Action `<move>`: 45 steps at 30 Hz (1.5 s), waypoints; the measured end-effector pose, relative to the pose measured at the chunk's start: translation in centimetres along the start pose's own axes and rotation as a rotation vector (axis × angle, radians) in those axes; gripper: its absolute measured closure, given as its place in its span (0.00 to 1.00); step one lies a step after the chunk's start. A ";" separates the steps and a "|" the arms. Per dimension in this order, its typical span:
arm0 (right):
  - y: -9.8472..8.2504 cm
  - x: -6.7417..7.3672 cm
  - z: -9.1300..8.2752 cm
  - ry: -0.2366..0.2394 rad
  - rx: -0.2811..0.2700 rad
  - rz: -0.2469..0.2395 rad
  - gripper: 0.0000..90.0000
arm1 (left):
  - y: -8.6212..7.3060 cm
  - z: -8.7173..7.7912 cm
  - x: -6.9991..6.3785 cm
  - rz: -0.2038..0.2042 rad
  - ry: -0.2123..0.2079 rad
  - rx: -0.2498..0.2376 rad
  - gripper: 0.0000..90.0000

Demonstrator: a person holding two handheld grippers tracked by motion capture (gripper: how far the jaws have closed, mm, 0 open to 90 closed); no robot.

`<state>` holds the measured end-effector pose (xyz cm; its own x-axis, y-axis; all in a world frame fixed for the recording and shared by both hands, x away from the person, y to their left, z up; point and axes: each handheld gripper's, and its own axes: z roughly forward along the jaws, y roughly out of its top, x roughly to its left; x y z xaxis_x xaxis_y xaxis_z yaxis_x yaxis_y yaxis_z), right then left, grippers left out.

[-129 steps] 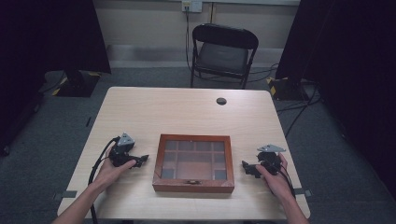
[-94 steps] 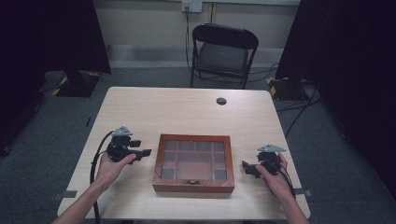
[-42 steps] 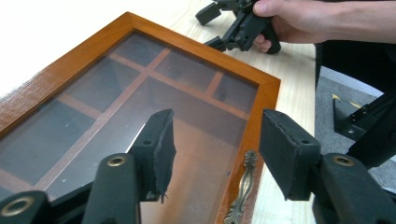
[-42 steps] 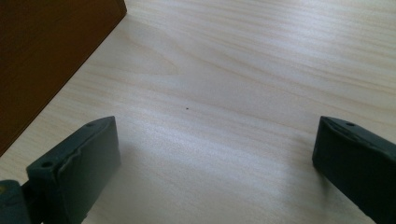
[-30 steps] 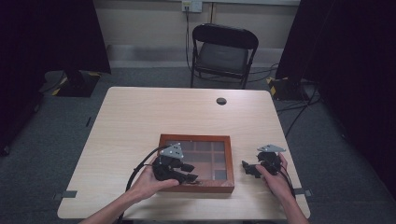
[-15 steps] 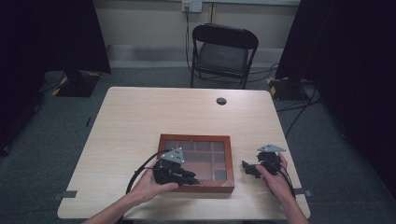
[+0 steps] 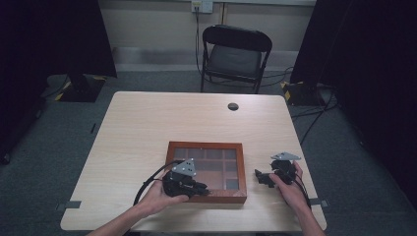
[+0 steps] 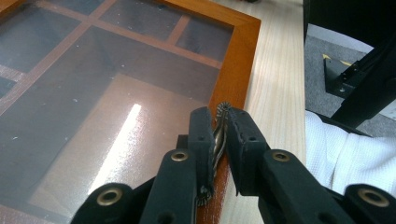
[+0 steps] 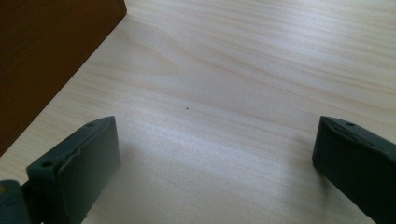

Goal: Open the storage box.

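Two grippers at table: left gripper (image 8: pixel 219 140) jaws had just closed, clamped on brass latch (image 8: pixel 218 133) at front edge of glass-lidded wooden box (image 7: pixel 206 147); right gripper (image 9: pixel 215 163) rested agape nearby. Risk: thin latch slipping out if pulled askew.

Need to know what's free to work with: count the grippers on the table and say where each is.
2. The left gripper is at the near edge of the wooden box, shut on its metal latch. The right gripper rests open on the table, right of the box.
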<state>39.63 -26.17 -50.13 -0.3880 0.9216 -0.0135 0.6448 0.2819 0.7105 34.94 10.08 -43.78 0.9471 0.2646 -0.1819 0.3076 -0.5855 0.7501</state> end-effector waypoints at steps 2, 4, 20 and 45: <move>0.0 0.0 0.0 0.002 0.000 0.000 0.00 | 0.0 0.0 0.0 -0.010 0.000 -0.004 0.89; 0.0 0.0 0.0 0.002 -0.001 0.000 0.00 | 0.0 0.0 0.2 -0.012 -0.012 -0.002 0.89; 0.0 0.0 0.0 0.000 0.000 0.000 0.00 | 0.2 0.1 0.4 -0.029 -0.031 0.009 0.90; 0.0 0.0 0.0 0.000 0.000 0.000 0.00 | 0.9 -0.7 0.8 -0.066 -0.062 -0.004 0.90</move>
<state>39.63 -26.17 -50.12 -0.3882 0.9215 -0.0131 0.6449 0.2818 0.7104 35.93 10.30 -42.78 0.9287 0.2542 -0.2701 0.3693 -0.5653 0.7377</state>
